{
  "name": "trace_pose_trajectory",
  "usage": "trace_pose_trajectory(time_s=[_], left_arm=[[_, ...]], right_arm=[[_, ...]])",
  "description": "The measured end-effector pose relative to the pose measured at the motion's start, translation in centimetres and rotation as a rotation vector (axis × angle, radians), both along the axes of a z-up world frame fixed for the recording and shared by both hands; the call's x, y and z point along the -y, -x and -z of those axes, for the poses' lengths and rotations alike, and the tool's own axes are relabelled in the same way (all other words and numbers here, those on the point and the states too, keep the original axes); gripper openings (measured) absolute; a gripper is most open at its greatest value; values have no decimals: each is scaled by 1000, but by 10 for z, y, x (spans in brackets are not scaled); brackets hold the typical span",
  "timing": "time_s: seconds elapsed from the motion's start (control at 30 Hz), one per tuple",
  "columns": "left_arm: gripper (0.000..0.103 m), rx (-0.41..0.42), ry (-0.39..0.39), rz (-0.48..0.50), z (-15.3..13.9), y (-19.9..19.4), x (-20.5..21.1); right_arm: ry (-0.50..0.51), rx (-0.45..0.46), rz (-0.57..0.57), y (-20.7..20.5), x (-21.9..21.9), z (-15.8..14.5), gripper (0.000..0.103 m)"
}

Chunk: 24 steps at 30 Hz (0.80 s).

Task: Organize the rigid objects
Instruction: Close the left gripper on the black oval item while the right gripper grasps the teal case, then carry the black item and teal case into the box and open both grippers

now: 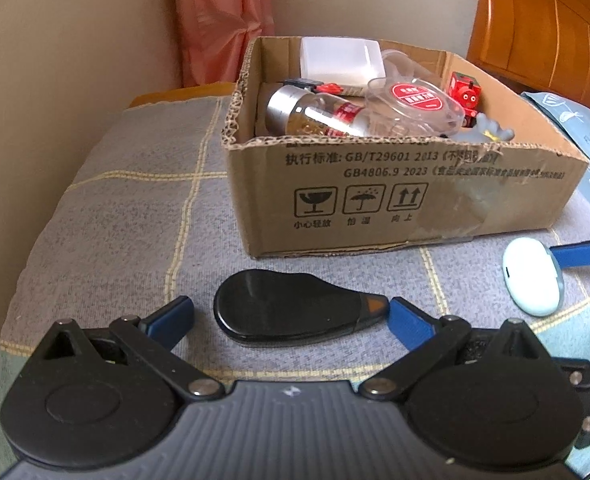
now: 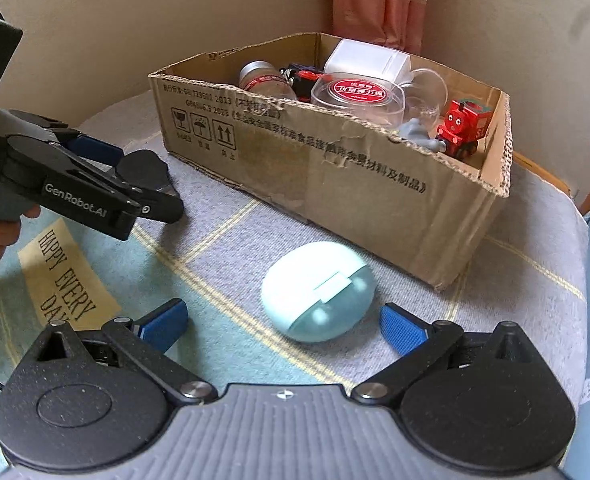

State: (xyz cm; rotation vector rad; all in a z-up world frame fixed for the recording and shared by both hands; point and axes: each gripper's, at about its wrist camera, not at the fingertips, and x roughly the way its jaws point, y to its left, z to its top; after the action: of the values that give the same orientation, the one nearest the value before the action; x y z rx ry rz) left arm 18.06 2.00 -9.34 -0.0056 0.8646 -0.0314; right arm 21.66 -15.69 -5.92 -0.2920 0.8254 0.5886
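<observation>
A glossy black case (image 1: 291,312) lies flat before my cardboard box (image 1: 395,204); a pale mint oval case (image 2: 318,291) lies beside it. The box holds a bottle (image 1: 315,114), a red train (image 2: 461,128) and clear tubs (image 2: 357,98).

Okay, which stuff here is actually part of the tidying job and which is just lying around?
Part of the job:
- black case, between the open left gripper fingers
- mint case, between the open right gripper fingers
- cardboard box holding the sorted items

Just lying about:
- pink curtain
- checked cloth
</observation>
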Motion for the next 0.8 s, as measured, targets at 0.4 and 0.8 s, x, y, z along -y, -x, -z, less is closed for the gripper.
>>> trace_pose_trajectory(time_s=[0.4,0.8], left_arm=[[89,-7,-4,13,-4,-5,10],[89,-24,-34,96,-11,-1,12]], right_arm=[[-1,14,-68,-11,0,-6,84],[29,12,-9,-5,4,-15,64]])
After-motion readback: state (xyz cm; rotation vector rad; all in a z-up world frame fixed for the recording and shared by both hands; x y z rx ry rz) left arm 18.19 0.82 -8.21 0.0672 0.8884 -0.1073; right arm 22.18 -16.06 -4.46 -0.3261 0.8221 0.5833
